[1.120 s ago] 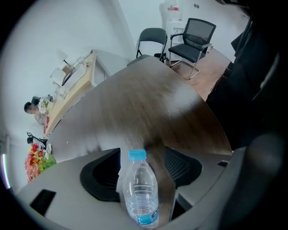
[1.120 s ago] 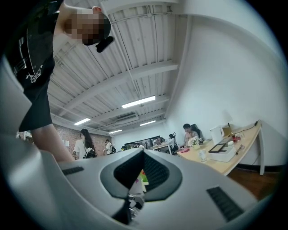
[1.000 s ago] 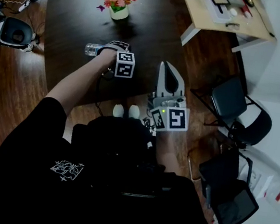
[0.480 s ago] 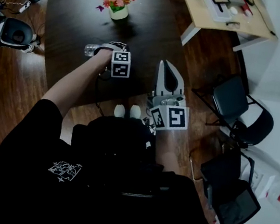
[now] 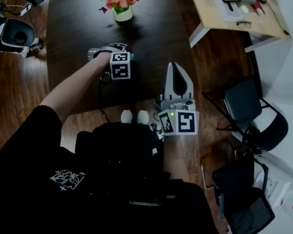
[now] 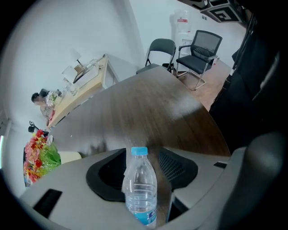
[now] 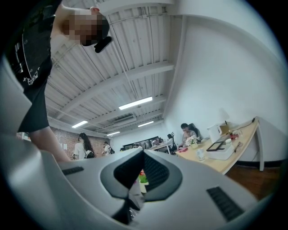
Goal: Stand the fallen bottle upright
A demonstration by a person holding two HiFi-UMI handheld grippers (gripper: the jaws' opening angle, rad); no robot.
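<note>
left gripper (image 6: 142,155): jaws just opened, spread round bottle (image 6: 141,191), unpinched | bottle: laid flat on table (image 6: 148,103) | right gripper (image 7: 143,152): pressed together | risk: bottle may be rolled away if clamped off-centre

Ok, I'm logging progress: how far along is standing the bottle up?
Done: nothing; the bottle looks still down on the table. In hand: the left gripper straddles it, jaws have just been opening, no grip yet. Remaining: grip it, tip it upright, release.
</note>
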